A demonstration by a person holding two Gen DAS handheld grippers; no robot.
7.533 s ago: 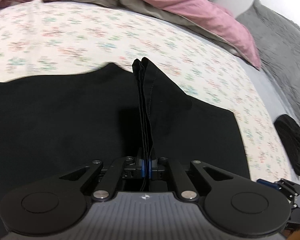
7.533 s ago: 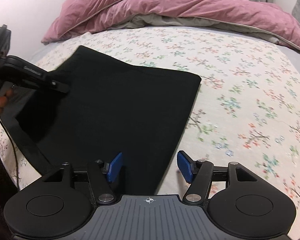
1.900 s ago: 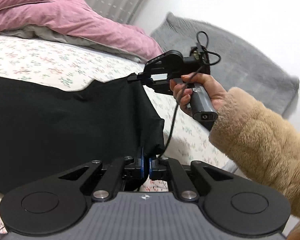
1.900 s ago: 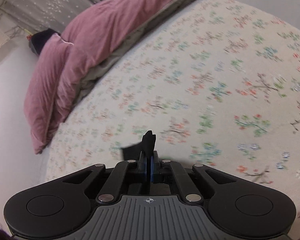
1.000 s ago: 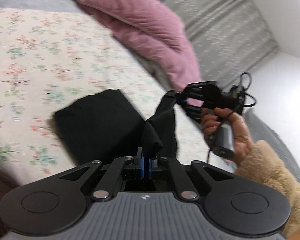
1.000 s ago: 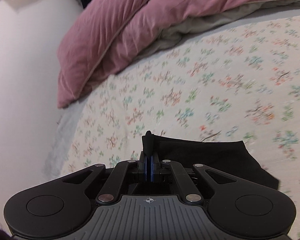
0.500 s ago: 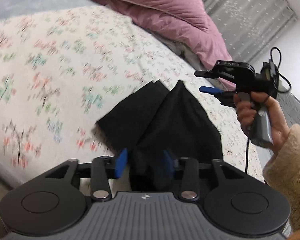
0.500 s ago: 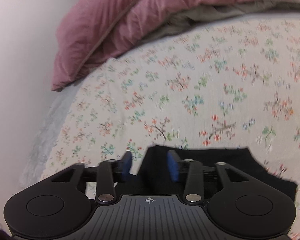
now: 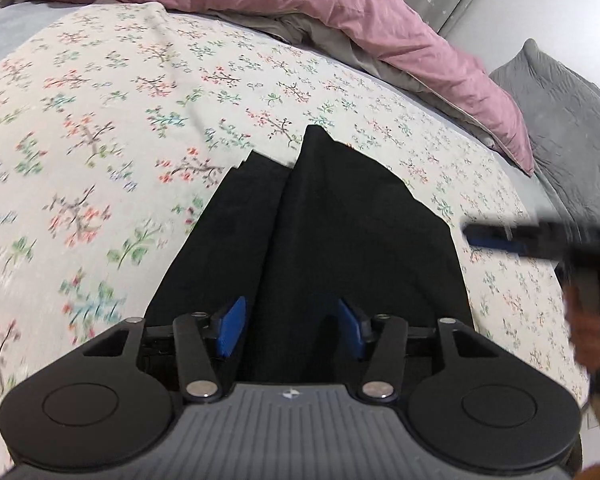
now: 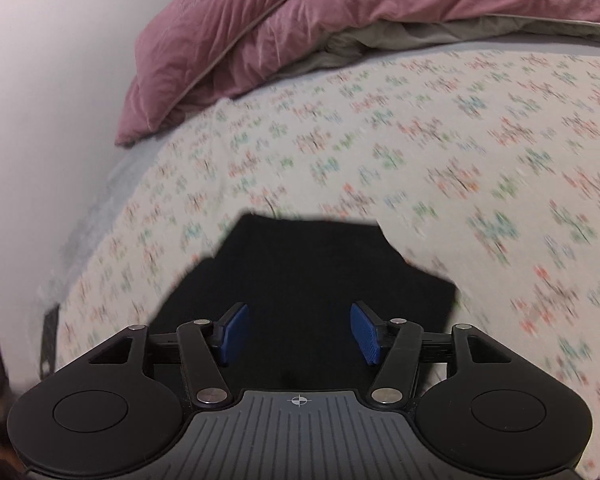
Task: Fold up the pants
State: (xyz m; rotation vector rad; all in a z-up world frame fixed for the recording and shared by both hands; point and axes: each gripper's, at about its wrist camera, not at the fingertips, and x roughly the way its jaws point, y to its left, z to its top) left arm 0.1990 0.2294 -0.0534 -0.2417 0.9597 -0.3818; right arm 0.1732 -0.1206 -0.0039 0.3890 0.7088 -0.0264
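The black pants (image 9: pixel 340 220) lie folded on the floral bed sheet (image 9: pixel 100 140), one layer overlapping another along a slanted ridge. My left gripper (image 9: pixel 291 304) hovers over their near end, open; the cloth shows between the blue pads (image 9: pixel 231 330) but they do not press on it. In the right wrist view the pants (image 10: pixel 320 272) are a dark, flat shape below my right gripper (image 10: pixel 298 312), whose jaws are opening with nothing pinched. The right gripper (image 9: pixel 500 240) also appears blurred at the right edge of the left wrist view, held by a hand (image 9: pixel 588 320).
A pink duvet (image 9: pixel 300 8) is bunched along the far side of the bed, with a grey quilted pillow (image 9: pixel 572 128) at the right. A white wall (image 10: pixel 40 100) runs along the bed's left side in the right wrist view. Floral sheet surrounds the pants.
Both grippers were shut on the lifted pants a second ago. They have since opened and let go, and the pants now lie folded on the sheet. Both hands have shifted.
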